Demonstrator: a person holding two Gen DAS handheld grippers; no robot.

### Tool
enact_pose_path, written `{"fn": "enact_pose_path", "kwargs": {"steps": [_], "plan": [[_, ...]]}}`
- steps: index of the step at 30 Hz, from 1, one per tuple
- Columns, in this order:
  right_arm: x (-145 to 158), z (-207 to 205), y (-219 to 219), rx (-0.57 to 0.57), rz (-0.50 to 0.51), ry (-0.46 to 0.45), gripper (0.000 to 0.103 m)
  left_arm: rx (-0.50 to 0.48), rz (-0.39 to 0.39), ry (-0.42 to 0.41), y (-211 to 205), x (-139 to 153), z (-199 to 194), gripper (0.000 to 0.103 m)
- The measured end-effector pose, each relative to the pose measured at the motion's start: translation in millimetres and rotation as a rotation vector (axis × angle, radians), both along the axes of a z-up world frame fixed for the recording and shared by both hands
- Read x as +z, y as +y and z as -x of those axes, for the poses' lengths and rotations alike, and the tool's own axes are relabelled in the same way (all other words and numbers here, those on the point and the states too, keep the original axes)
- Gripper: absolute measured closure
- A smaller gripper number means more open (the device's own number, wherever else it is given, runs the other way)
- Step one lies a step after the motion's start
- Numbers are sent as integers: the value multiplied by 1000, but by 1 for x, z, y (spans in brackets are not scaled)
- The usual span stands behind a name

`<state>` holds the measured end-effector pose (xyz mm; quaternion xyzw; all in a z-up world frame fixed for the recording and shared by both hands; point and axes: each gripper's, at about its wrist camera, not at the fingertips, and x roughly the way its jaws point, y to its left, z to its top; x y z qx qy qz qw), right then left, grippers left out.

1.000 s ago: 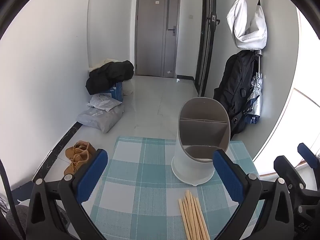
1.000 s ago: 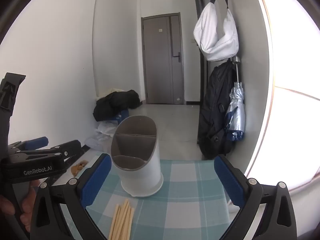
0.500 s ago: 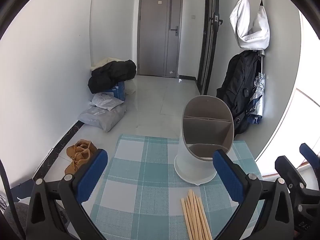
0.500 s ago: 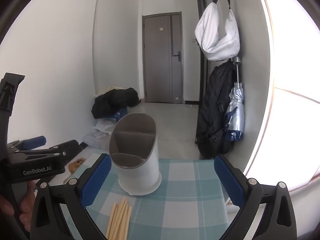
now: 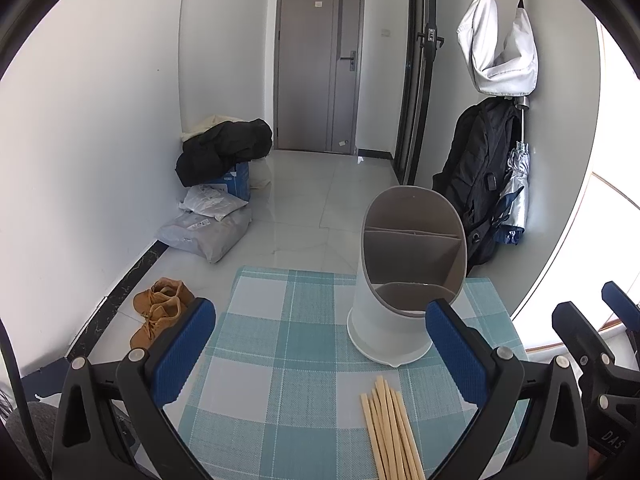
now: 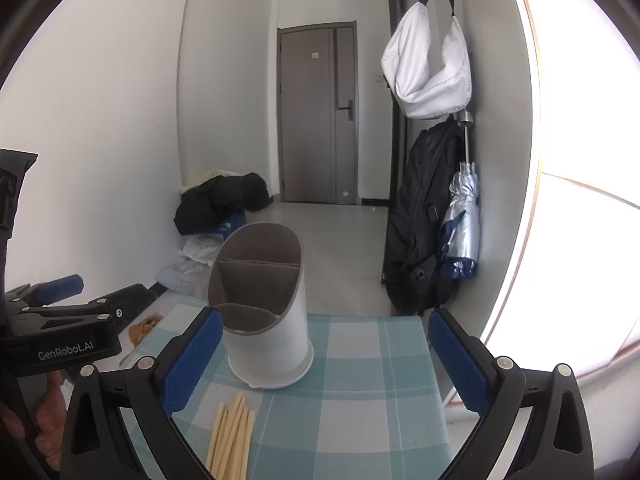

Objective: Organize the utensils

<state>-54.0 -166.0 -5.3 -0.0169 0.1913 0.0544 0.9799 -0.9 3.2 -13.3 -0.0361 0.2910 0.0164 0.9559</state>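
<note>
A white utensil holder with a grey divided insert stands upright on the teal checked table; its compartments look empty. Several wooden chopsticks lie bundled on the cloth just in front of it. My left gripper hovers open above the near table, holder and chopsticks toward its right finger. My right gripper is open too, the holder beside its left finger. Nothing sits between either pair of fingers.
The table's far edge drops to a tiled floor with brown shoes, grey parcels and a black coat pile. A black backpack, umbrella and white bag hang at right. The left gripper's body fills the right view's left side.
Both cameras have drifted slightly: the holder and chopsticks shifted a little right in the left view and lower in the right view. Both grippers stay open and empty.
</note>
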Motion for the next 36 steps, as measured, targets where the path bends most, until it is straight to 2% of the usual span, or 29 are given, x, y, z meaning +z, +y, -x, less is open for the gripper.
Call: {"fn": "enact_pose_path", "kwargs": {"steps": [36], "plan": [[2,2,-4,-13,-19,-11,0,23,23,18,3,-2,-2,1]]}}
